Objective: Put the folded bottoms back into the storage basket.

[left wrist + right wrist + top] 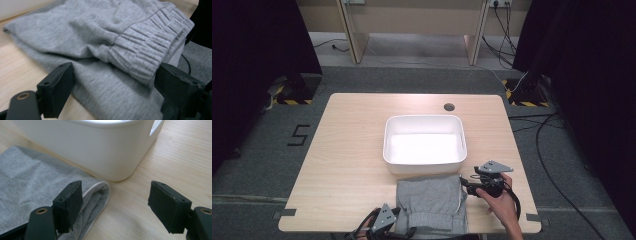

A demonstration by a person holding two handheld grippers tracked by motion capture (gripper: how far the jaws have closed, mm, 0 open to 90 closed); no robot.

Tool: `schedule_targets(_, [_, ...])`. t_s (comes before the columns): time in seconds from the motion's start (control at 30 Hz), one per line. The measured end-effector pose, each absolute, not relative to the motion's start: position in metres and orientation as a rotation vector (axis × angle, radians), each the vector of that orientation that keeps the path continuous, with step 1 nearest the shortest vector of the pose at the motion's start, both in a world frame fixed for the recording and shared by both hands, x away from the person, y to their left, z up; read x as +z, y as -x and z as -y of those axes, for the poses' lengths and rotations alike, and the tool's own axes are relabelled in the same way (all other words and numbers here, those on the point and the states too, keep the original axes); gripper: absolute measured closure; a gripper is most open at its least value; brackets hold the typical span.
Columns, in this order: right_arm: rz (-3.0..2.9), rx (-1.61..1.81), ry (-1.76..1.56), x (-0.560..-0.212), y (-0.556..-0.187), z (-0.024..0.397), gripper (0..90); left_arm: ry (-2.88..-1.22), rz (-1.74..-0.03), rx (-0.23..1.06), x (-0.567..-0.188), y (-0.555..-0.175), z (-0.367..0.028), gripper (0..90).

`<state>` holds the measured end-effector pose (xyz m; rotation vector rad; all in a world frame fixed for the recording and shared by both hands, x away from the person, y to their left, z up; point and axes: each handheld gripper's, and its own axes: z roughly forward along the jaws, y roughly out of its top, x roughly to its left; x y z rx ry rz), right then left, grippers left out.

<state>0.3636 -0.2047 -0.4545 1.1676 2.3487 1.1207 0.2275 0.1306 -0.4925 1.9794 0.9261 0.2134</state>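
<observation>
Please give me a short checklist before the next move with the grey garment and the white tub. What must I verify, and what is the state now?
1. Left claw open around the garment's ribbed band: ok, the band lies between the jaws, not yet pinched.
2. Right claw open: ok.
3. Right claw lined up on the garment's corner: not ok, one jaw is over the edge, the other over bare table.
4. Tub ready to receive: ok, it looks empty.
5. Garment folded flat: ok, it lies close in front of the tub.
6. Garment fully on the table: cannot tell, its near edge reaches the table's edge.
</observation>
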Motion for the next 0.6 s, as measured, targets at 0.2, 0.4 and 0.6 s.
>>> schedule_targets(0.2, [-2.350,1.114,-1.170,-0.457,-0.364,0.206,28.2,-2.027,-0.909,0.266,-0.495,-0.223,-0.120,15.5])
schedule_targets(0.4, [-2.352,1.114,-1.173,-0.456,-0.362,0.208,28.2,-2.023,-0.925,0.266,-0.493,-0.214,-0.123,17.2])
schedule_targets(0.6, [-2.352,1.109,-1.178,-0.456,-0.362,0.210,28.1,-2.042,-0.986,0.305,-0.494,-0.202,-0.137,16.8])
